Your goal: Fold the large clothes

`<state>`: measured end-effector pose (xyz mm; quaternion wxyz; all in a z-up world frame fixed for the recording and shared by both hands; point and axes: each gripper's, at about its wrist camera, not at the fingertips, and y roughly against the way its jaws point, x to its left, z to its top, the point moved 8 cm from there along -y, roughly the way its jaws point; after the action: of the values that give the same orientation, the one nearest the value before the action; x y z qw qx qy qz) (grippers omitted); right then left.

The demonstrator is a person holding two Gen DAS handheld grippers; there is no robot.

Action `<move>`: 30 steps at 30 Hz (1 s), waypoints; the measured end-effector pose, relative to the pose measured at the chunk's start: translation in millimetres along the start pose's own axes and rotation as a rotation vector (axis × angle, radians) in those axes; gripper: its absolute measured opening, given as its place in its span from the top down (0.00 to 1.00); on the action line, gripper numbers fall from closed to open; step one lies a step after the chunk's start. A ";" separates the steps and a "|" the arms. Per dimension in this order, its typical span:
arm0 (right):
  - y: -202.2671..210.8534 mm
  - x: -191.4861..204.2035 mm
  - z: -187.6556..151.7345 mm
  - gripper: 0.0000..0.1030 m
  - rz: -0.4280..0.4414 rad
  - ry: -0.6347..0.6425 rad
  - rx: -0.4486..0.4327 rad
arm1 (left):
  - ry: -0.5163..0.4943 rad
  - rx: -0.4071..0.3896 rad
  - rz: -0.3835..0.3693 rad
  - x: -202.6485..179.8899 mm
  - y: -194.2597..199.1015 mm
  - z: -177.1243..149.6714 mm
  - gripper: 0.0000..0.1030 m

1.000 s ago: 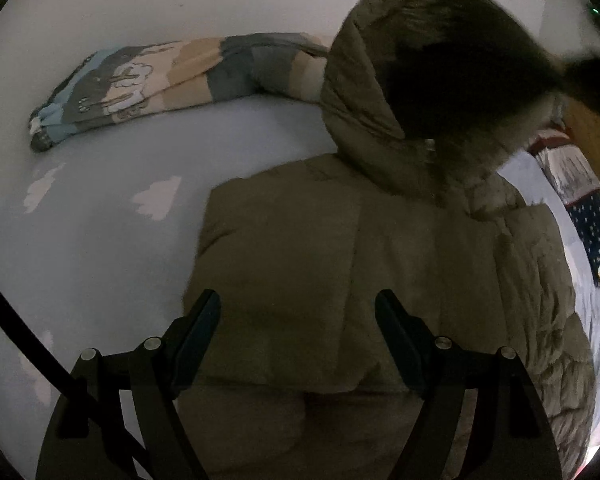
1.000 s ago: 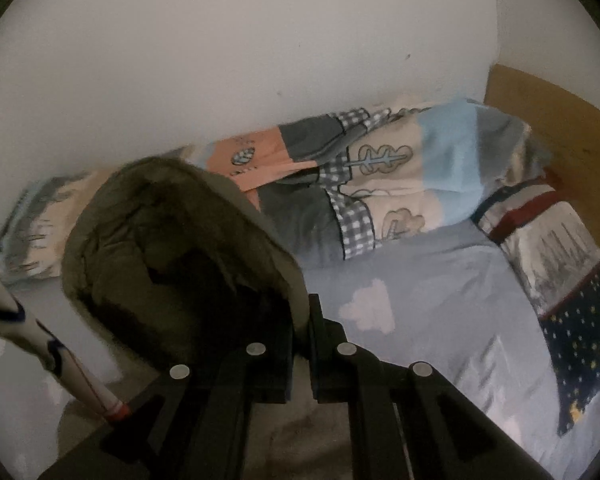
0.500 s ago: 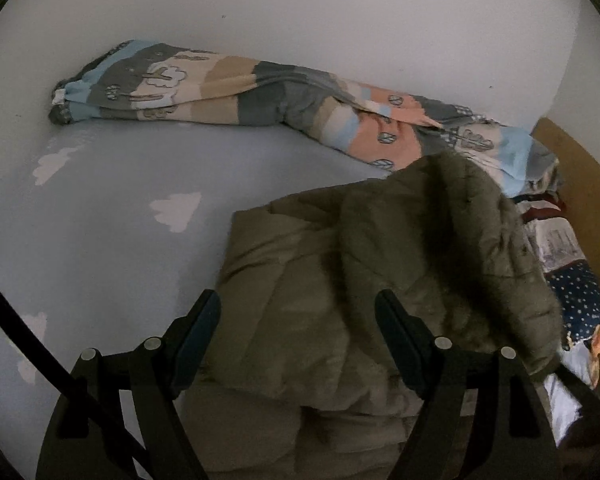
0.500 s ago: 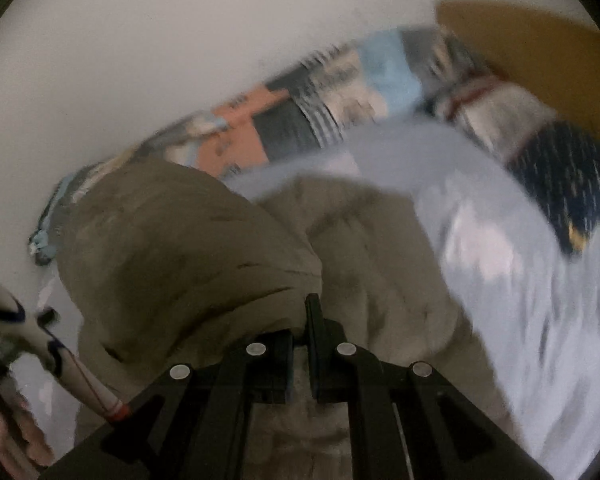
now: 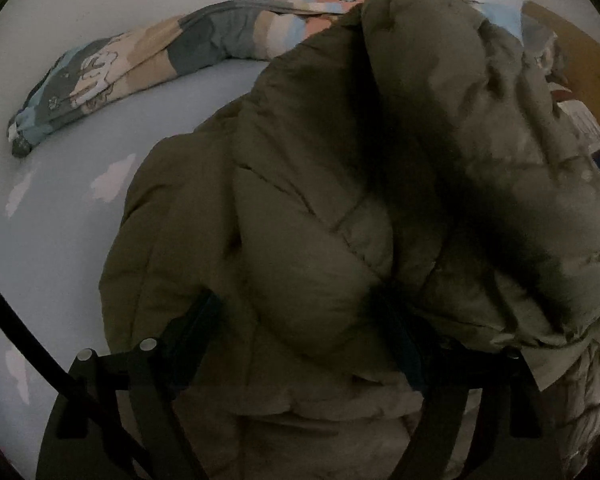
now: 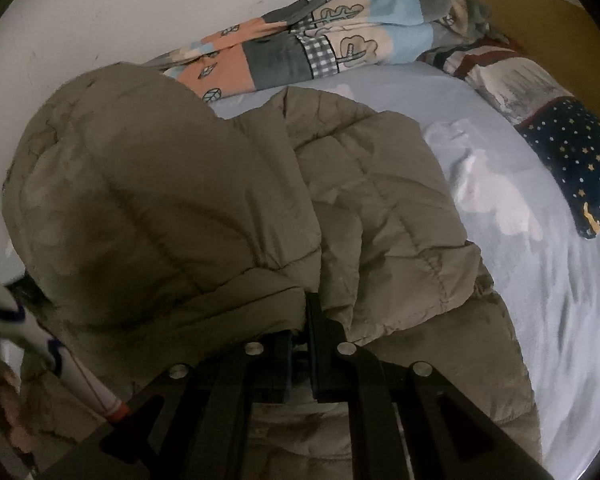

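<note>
Right wrist view: bed (image 6: 500,152) with pale blue sheet carries the olive puffer jacket (image 6: 360,184), hood (image 6: 140,184) folded down over its body. Bulky, soft, light, probably slick shell; springs back, so pinch seams or hems. Right tool (image 6: 300,320) jaws opening, hood edge between them. Left tool (image 5: 300,320) spread wide over padding, jaws opening.

hood (image 6: 140,184) now down over the jacket (image 6: 380,200)
</note>
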<state>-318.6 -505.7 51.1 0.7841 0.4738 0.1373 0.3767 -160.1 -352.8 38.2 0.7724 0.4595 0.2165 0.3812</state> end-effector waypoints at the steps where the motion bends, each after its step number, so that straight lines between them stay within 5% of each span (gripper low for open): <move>1: -0.2 -1.2 1.2 0.87 0.012 -0.004 0.003 | 0.002 0.002 -0.003 1.6 0.2 -0.5 0.20; 4: 9.8 -8.3 4.6 0.68 0.034 -0.032 0.006 | 0.003 0.000 0.000 2.5 0.1 -2.4 0.20; 7: 30.4 -18.1 7.3 0.66 0.009 -0.057 -0.013 | -0.002 -0.003 0.011 2.7 0.0 -2.4 0.20; 10: 64.3 -20.2 21.5 0.66 -0.070 -0.031 -0.160 | -0.002 -0.008 0.011 1.6 0.8 -5.6 0.20; 15: 81.3 17.1 41.5 0.66 0.090 -0.008 -0.304 | -0.007 -0.012 0.003 1.6 2.8 -7.7 0.20; 19: 49.7 40.5 46.2 0.66 0.168 -0.019 -0.257 | -0.012 -0.011 -0.002 3.2 3.6 -7.2 0.20; 25: -22.9 46.1 17.1 0.66 0.099 0.018 -0.054 | -0.002 -0.010 -0.034 6.7 12.8 -1.4 0.20; 30: -26.0 47.2 11.5 0.66 0.091 0.033 -0.032 | 0.047 -0.252 -0.141 0.5 74.1 30.2 0.20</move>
<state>-268.0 -486.0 41.7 0.7711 0.4608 0.1225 0.4220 -168.0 -347.6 117.7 0.8436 0.3335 0.2167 0.3608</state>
